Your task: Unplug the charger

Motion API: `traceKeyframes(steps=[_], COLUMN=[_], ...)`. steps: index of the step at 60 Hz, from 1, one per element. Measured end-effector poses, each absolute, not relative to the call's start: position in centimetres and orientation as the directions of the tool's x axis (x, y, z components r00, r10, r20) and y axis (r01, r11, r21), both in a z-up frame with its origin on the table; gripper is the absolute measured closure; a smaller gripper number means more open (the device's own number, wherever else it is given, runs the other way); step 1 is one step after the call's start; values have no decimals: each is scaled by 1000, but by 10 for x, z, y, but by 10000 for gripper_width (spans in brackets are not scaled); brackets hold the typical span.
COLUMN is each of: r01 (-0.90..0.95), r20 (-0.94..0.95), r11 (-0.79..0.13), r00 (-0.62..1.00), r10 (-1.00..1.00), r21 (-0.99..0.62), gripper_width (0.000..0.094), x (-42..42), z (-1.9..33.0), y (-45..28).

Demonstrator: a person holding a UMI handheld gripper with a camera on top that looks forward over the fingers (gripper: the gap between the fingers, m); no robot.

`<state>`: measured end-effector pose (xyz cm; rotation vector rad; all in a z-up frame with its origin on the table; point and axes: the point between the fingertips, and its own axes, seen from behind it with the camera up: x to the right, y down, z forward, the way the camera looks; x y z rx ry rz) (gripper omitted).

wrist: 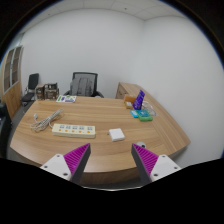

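Beyond the open fingers point(110, 160), the charger point(117, 134) lies on the table point(150, 130)

Your gripper point(110, 160) is held above the near edge of the wooden table point(100, 142), fingers spread wide, nothing between the purple pads point(77, 156). Beyond the fingers lie a white power strip point(73, 129) and a small white charger point(117, 134). A coiled cable point(42, 122) sits left of the strip. Purple and teal items point(140, 106) stand far right. A black office chair point(86, 84) is behind the table.
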<state>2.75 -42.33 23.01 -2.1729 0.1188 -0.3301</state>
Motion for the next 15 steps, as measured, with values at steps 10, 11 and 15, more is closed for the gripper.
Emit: traceKeyframes(steps=[10,11,15], r01=[37,38,46], r20=[186,188,196], r11=[-567,-568,-568], r00=[960,960,959], r10=[-208,-208,-206], r21=[-823,-822,-822], gripper_width=[78,78,78], x=[20,20,18], z=[241,241,242], y=[-436,-437,-438])
